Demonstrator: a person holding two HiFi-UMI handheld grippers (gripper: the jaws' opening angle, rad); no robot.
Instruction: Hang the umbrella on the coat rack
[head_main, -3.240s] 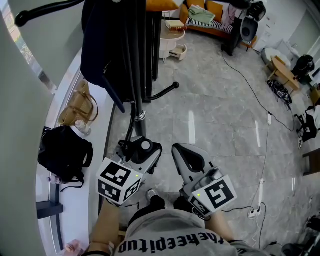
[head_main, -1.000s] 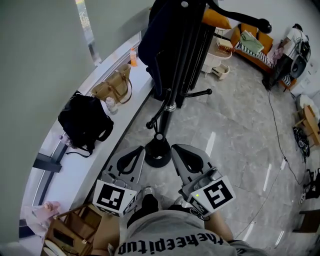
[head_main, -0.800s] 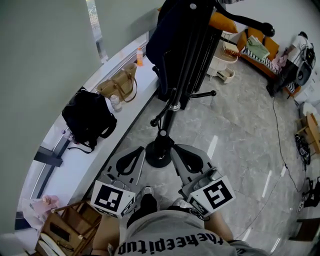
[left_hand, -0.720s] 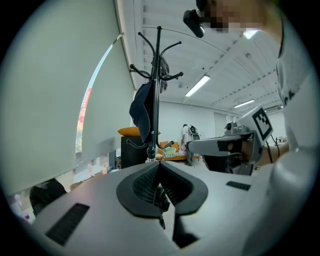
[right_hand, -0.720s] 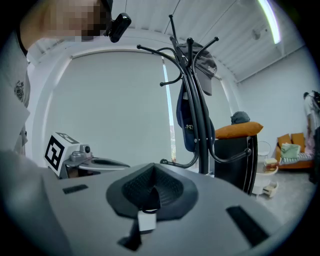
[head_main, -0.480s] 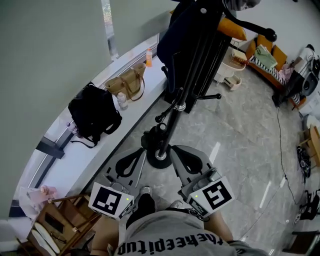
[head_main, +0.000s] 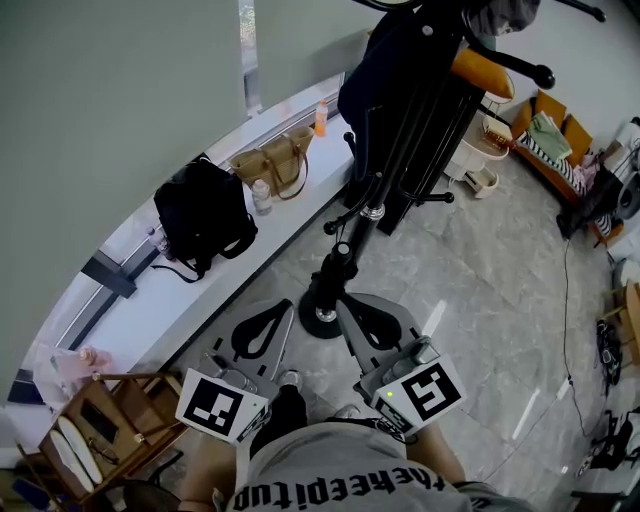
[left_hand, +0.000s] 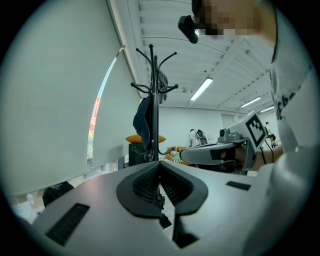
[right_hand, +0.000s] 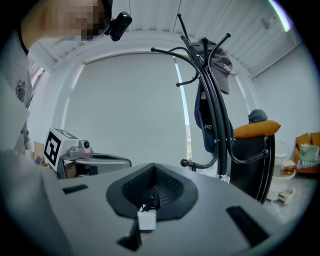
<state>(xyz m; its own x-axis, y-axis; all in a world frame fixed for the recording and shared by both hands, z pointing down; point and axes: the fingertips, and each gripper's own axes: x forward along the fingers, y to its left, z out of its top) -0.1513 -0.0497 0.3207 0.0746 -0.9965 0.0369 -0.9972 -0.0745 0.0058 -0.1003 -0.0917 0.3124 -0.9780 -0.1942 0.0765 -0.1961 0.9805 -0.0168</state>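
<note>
The grey left gripper (head_main: 278, 312) and grey right gripper (head_main: 352, 308) point level, side by side, toward the tall black metal coat rack (head_main: 375, 200), each with its empty jaws pressed together.

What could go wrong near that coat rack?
The rack is loaded up high with a coat and a cap, and its base sits right by the shut left gripper and right gripper, so a bump might tip it. A cable crosses the floor to the right; a step there could snag it.
</note>
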